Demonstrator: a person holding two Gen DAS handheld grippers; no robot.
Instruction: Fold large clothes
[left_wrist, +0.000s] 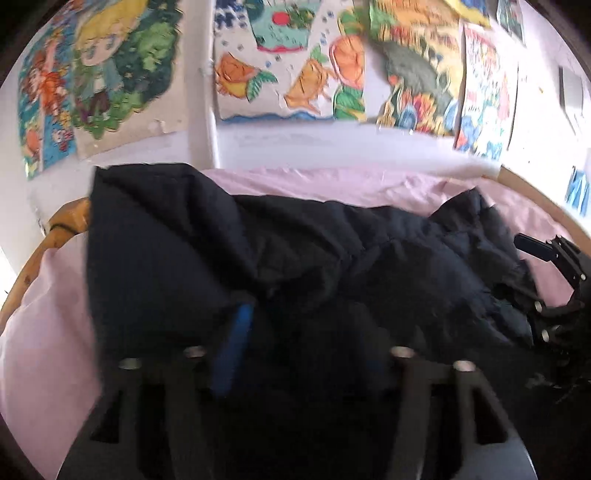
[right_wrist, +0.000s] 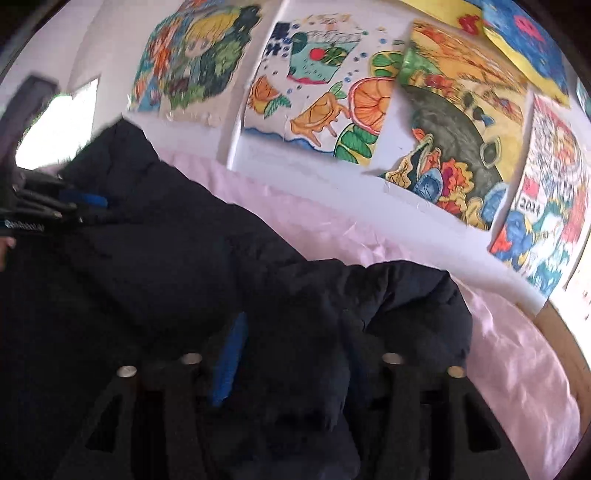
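Observation:
A large dark navy padded jacket (left_wrist: 280, 258) lies bunched across a pink sheet (left_wrist: 48, 332) on a bed. My left gripper (left_wrist: 295, 354) is at its near edge, with jacket fabric bulging between the blue-padded fingers (left_wrist: 236, 347); the grip looks closed on the cloth. The right gripper shows at the right edge of the left wrist view (left_wrist: 550, 280), at the jacket's right end. In the right wrist view the jacket (right_wrist: 207, 258) fills the lower left, and my right gripper (right_wrist: 291, 354) holds a puffy fold between its fingers (right_wrist: 229, 354). The left gripper (right_wrist: 55, 210) shows at the left.
A white wall with several colourful drawings (left_wrist: 288, 66) rises right behind the bed. A wooden bed frame (left_wrist: 62, 225) curves round the left end and also shows at the right in the right wrist view (right_wrist: 565, 332). Bare pink sheet (right_wrist: 517, 350) lies right of the jacket.

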